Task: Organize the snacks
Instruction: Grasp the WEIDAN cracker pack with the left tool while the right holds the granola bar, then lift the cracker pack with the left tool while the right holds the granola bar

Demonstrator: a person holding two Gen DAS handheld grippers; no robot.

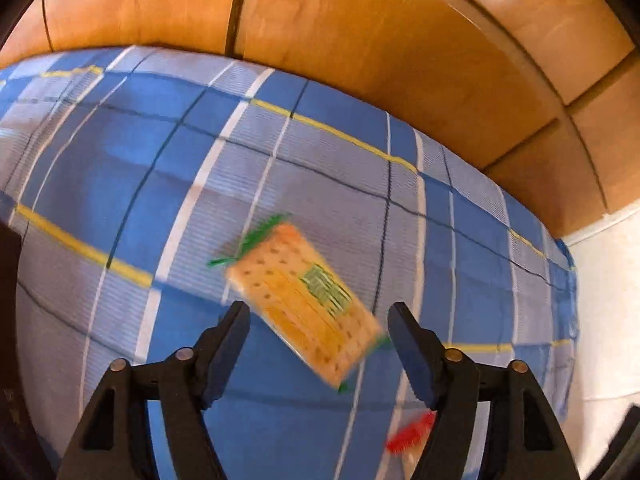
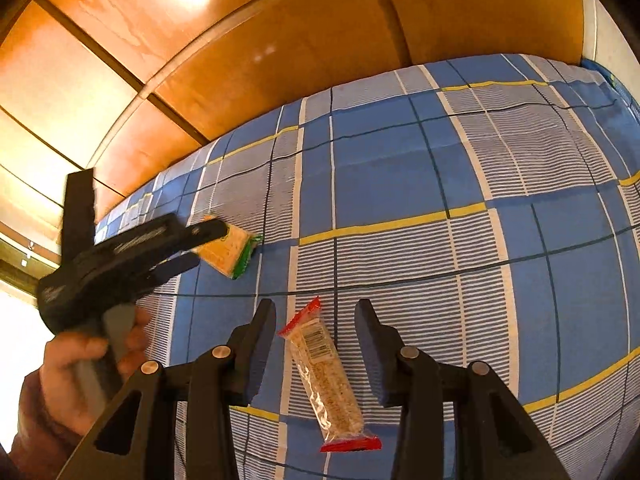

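Note:
A cracker packet (image 1: 304,300) with green ends lies tilted on the blue checked bedsheet (image 1: 120,140). My left gripper (image 1: 320,320) hovers over it, open, its fingers on either side of the packet's near end without touching it. In the right wrist view the same left gripper (image 2: 210,244), held by a hand (image 2: 80,360), reaches over the cracker packet (image 2: 228,252). A clear sesame bar packet (image 2: 324,372) with red ends lies flat on the sheet between the fingers of my right gripper (image 2: 316,316), which is open and clear of it. That red-ended packet (image 1: 412,432) peeks out behind my left gripper's right finger.
Glossy wooden panels (image 1: 360,40) rise behind the bed's far edge and also fill the upper left of the right wrist view (image 2: 240,60). A white wall (image 1: 600,320) stands beyond the bed's right edge. The sheet (image 2: 440,160) stretches away bare to the right.

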